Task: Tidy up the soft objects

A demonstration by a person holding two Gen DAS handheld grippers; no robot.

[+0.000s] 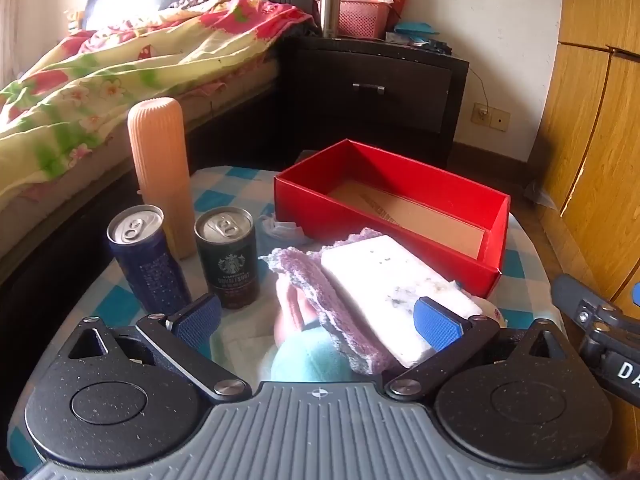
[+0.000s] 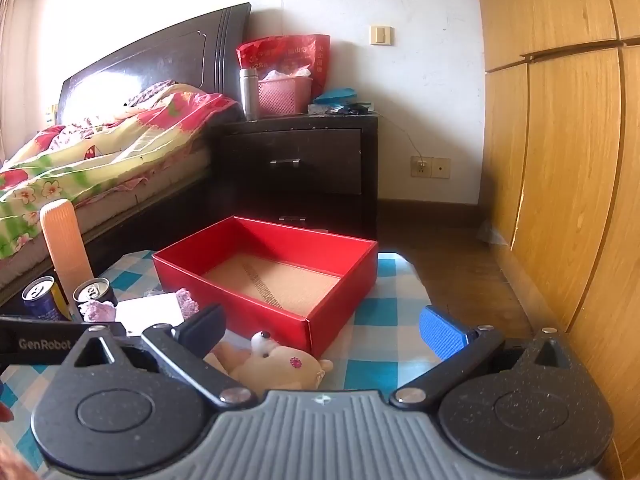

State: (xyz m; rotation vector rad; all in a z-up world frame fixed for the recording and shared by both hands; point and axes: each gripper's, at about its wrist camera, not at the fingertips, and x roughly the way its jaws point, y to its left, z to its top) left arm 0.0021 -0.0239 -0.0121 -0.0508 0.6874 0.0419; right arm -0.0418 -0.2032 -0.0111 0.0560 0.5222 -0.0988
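The red box (image 2: 276, 280) stands open and empty near the far edge of the table (image 2: 376, 364), its cardboard floor all bare. I think it is put there to receive the soft things, so they need only a short move.

The soft things lie on the near side of the box. A white sponge (image 1: 384, 280) rests on a purple cloth (image 1: 320, 300), and both lean over a teal and pink soft piece (image 1: 308, 356). The left gripper (image 1: 318, 322) hangs just over this pile with its jaws spread wide, one pad at each side, and grips nothing. A plush bear (image 2: 276, 364) lies against the near wall of the box, close to its near corner. The right gripper (image 2: 324, 334) is also wide open and empty; the bear is low between its jaws, nearer the left pad.

At the left edge of the table stand two cans (image 1: 188, 256) and a tall peach tube (image 1: 160, 168). They are hard things and leave little room on that side. The right side of the table is free, and the way over the near wall of the box is open.
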